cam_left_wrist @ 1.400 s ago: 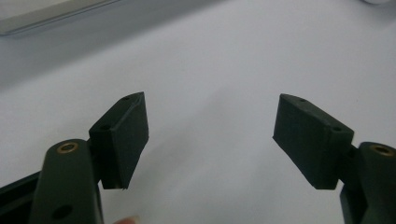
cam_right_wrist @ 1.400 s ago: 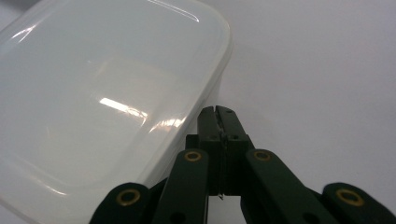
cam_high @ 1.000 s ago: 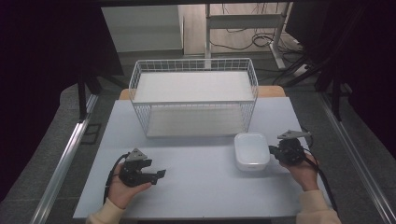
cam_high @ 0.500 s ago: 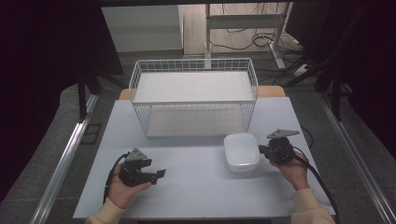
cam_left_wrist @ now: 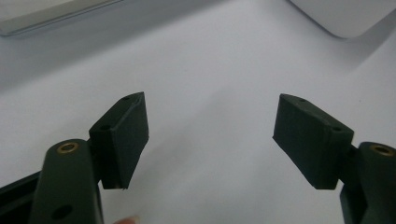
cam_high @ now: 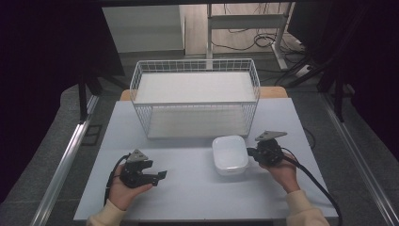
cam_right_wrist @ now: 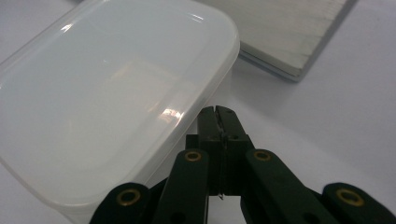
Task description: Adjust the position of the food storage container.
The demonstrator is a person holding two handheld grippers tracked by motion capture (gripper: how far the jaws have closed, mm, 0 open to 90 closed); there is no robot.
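Container: a white translucent plastic container (cam_high: pixel 230 155) with a lid, rounded corners, lying flat on the white tabletop (cam_high: pixel 197 188) just in front of the wire basket (cam_high: pixel 195 101), right of centre.
Right claw: the right claw (cam_right_wrist: pixel 217 122) has its jaws pressed together, tips at the container's rim on its right side; they look to be touching the edge, not clamped around it — nothing shows between the jaws.
Left claw: the left claw (cam_left_wrist: pixel 210 135) is spread wide over bare tabletop, holding nothing, well apart from the container; seen from above it rests low at the front left (cam_high: pixel 153 176).
Weight: probably light — thin-walled plastic, and I cannot tell through the cloudy lid whether anything is inside.
Stiffness: fairly rigid at the rim, likely some flex across the lid's flat middle.
Surface: glossy and smooth, so it should slide easily on this tabletop and could slip from a shallow pinch.
Fragility: low; a drop would more likely pop the lid than crack the box.
Where to hold: the overhanging lid rim along a long side is the best lip for a pinch; for a lift, one claw on each opposite rim would be steadier.
Risk: pushing at one corner may spin it rather than move it straight.
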